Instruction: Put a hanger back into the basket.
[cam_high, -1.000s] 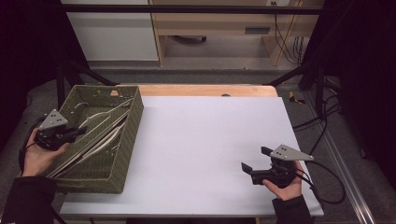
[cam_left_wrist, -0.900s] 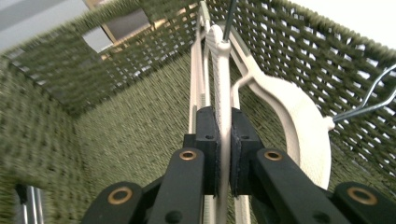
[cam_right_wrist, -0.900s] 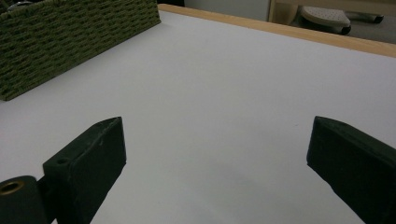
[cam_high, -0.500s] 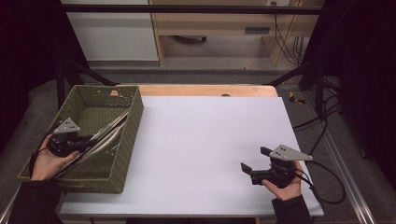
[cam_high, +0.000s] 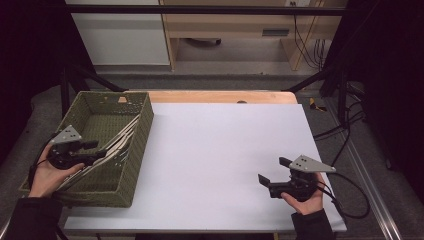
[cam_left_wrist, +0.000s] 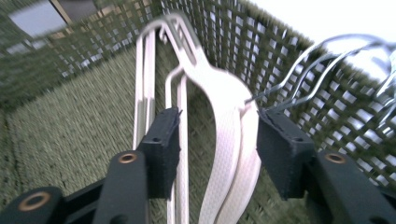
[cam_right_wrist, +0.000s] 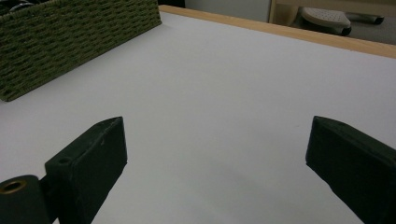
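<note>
White hangers (cam_left_wrist: 224, 140) in focus: a bundle of flat white plastic ones w/ wire hooks (cam_left_wrist: 322, 56), lying slantwise inside the green woven basket (cam_high: 131, 170), hooks up against the basket's mesh wall. In the high view the hangers (cam_high: 116, 142) run diagonally from the near-left part of the basket towards its right wall, leaning on it.

Left tongs (cam_left_wrist: 217, 140) sit right over the bundle inside the basket, jaws having just been opening. A couple of the curved white hangers stand between the pads; the right pad looks v. close to the outermost one, the left pad sits beside a thin straight bar, gap visible on that side. So: parted around the hangers, not pinching. In the high view the left tongs (cam_high: 95, 150) point rightwards into the basket, hand (cam_high: 47, 172) at the basket's left rim.

Basket sits on the left end of the white worktop (cam_high: 220, 150), partly overhanging its left edge.

Over on the right side, right tongs (cam_high: 272, 172) rest near the front-right corner of the worktop, hand (cam_high: 302, 197) behind them, cable (cam_high: 350, 200) looping off the edge. Jaws spread wide, nothing between them but bare worktop. From the right gripper view the basket (cam_right_wrist: 79, 42) is well apart, far left, wooden worktop edge (cam_right_wrist: 280, 30) beyond.
</note>
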